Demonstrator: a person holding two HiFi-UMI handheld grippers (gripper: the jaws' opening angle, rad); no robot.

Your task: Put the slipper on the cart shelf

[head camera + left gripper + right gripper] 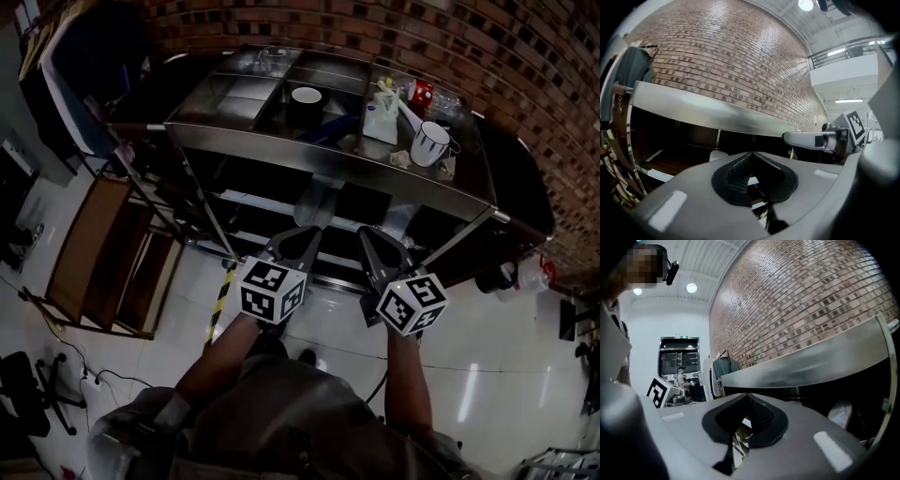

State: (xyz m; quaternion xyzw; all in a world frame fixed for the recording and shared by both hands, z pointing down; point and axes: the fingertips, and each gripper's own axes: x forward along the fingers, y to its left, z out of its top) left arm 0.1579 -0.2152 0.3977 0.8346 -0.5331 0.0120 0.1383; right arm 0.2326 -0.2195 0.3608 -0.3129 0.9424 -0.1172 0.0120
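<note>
A pale slipper point(314, 203) lies on the lower shelf of the steel cart point(323, 159), under its top tray. Both grippers hover side by side just in front of that shelf, pointing at it. My left gripper point(302, 234) is shut, its jaw tips meeting with nothing between them point(751, 153). In the left gripper view the slipper point(717, 155) shows just beyond the jaws. My right gripper point(371, 236) is shut and empty too point(747, 395). The right gripper view has the slipper point(841, 414) off to the right inside the dark shelf.
The cart's top tray holds a black tape roll point(306, 101), a white box point(381, 123), a white mug point(430, 142) and a red can point(422, 91). A wooden frame point(101, 251) stands at the left. A brick wall point(487, 56) runs behind the cart.
</note>
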